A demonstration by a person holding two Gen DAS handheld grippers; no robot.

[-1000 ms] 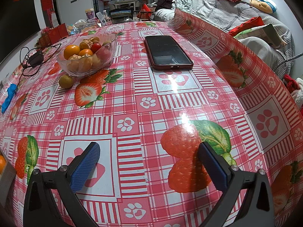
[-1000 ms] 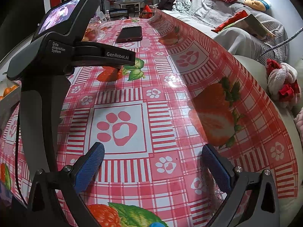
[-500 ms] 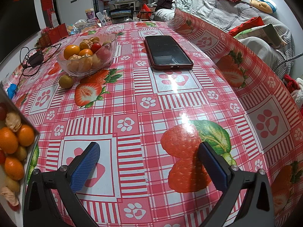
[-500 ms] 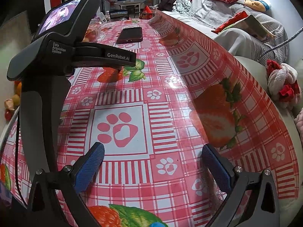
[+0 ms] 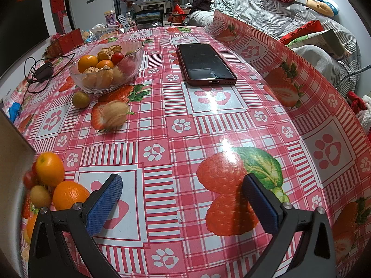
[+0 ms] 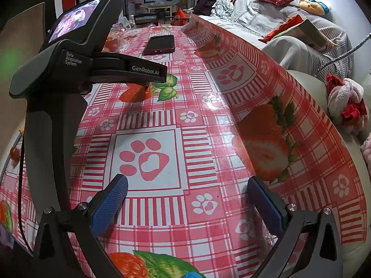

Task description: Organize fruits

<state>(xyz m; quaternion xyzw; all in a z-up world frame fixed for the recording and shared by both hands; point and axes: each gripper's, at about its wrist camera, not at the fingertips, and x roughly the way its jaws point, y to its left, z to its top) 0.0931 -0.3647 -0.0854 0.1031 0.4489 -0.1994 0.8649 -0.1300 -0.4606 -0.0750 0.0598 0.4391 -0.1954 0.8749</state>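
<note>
A glass bowl (image 5: 104, 73) holding oranges, walnuts and a red fruit stands at the far left of the table. A small green fruit (image 5: 80, 100) lies just in front of it. A blurred walnut (image 5: 114, 115) is in motion on the cloth. Two oranges (image 5: 49, 169), a cherry tomato (image 5: 29, 179) and a yellow-green fruit (image 5: 40, 195) lie at the near left beside my left gripper (image 5: 183, 206), which is open and holds nothing. My right gripper (image 6: 187, 206) is open over bare cloth.
A dark phone (image 5: 205, 63) lies beyond the middle of the table. A cardboard box (image 5: 14, 143) fills the left edge. A charger with its cable (image 5: 43, 70) lies at the far left. The left device's body (image 6: 69, 69) blocks the right wrist view's left side. A sofa (image 5: 289, 11) runs along the right.
A box of fruit came in at the left edge and tipped. Oranges and small fruits now lie on the cloth and a walnut rolls towards the bowl. Both grippers stayed put.
</note>
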